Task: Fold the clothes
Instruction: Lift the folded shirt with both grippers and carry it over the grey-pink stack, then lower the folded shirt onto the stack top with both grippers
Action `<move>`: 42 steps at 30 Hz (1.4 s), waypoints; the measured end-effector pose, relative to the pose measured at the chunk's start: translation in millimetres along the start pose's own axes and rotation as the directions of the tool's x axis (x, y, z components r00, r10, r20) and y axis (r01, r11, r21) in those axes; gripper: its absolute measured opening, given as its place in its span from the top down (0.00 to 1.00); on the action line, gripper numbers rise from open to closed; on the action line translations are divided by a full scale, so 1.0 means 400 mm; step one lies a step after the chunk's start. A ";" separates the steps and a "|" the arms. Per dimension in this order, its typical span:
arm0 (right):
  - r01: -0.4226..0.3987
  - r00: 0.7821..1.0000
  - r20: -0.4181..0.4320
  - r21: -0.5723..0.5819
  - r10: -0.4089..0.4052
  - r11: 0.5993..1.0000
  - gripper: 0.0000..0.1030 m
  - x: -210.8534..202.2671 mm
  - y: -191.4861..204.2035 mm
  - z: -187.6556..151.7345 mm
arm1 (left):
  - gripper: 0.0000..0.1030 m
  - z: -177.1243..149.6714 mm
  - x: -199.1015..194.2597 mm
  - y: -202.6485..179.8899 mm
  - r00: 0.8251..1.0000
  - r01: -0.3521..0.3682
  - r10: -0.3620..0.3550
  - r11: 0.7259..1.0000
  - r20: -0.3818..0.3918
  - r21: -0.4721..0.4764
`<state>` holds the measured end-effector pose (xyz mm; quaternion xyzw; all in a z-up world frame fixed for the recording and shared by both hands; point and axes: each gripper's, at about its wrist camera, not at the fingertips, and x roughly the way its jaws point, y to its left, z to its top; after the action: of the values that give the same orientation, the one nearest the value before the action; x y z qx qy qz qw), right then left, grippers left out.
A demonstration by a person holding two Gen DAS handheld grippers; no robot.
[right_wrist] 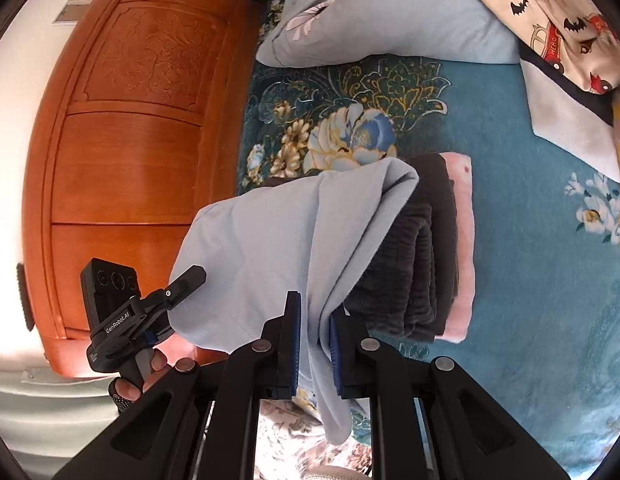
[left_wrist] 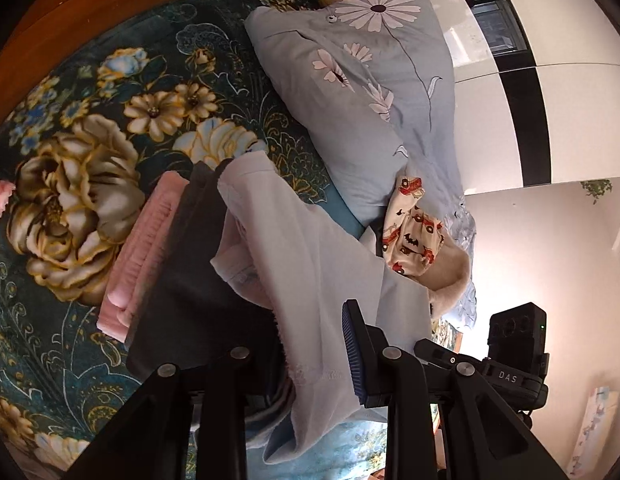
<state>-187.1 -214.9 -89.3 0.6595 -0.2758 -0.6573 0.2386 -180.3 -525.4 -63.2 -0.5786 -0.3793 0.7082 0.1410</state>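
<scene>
A light blue garment (left_wrist: 310, 264) hangs between both grippers above the floral bed cover (left_wrist: 70, 184). My left gripper (left_wrist: 316, 360) is shut on one edge of it; the cloth hides the left finger, and only the right blue pad (left_wrist: 352, 356) shows. My right gripper (right_wrist: 315, 348) is shut on the other bunched edge of the light blue garment (right_wrist: 294, 232). Under the cloth lies a folded stack: a dark grey garment (right_wrist: 406, 264) on a pink one (right_wrist: 464, 240). The left gripper (right_wrist: 182, 292) shows in the right wrist view, and the right gripper (left_wrist: 430, 350) in the left wrist view.
A blue-grey daisy pillow (left_wrist: 350, 92) lies beyond the stack, with a cartoon-print cloth (right_wrist: 550, 20) beside it. The carved wooden headboard (right_wrist: 142, 140) borders the bed. A hand (right_wrist: 130, 384) grips the left tool. White wardrobe doors (left_wrist: 510, 120) stand behind.
</scene>
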 end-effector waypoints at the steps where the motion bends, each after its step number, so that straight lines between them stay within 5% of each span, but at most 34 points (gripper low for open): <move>1: 0.007 1.000 -0.007 0.005 -0.007 1.000 0.86 0.016 -0.002 0.012 | 0.71 0.004 0.006 0.015 1.000 -0.003 0.003 1.000 -0.001 -0.014; 9: 0.106 0.993 -0.060 0.021 -0.105 0.994 0.86 0.082 -0.063 0.014 | 0.68 0.005 0.021 0.125 0.998 -0.066 0.068 0.988 0.012 -0.137; 13: 0.113 0.992 -0.054 0.050 -0.111 0.992 0.86 0.060 -0.112 0.021 | 0.52 0.011 -0.045 0.156 0.996 -0.032 0.047 0.980 0.071 -0.194; 19: 0.185 0.983 0.015 0.006 -0.185 0.983 0.86 -0.017 -0.106 0.041 | 0.47 -0.020 -0.141 0.039 0.983 -0.103 0.102 0.995 0.149 -0.004; 25: 0.174 0.985 0.026 -0.232 -0.173 0.957 0.86 0.037 0.076 0.024 | 0.47 -0.079 -0.020 -0.065 0.982 -0.186 0.175 0.963 0.071 0.196; 27: 0.169 0.984 -0.006 -0.299 -0.178 0.939 0.85 0.078 0.113 0.009 | 0.47 -0.090 0.016 -0.049 0.978 -0.207 0.202 0.962 0.047 0.177; 42: 0.345 0.931 -0.031 -0.246 -0.363 0.906 0.85 0.228 0.011 0.072 | 0.47 -0.093 0.125 0.076 0.974 -0.226 0.226 0.974 0.008 0.031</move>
<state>-217.7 -278.6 -153.9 0.6900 -0.0617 -0.6921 0.2025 -153.3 -499.8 -121.7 -0.6140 -0.3001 0.7269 0.0680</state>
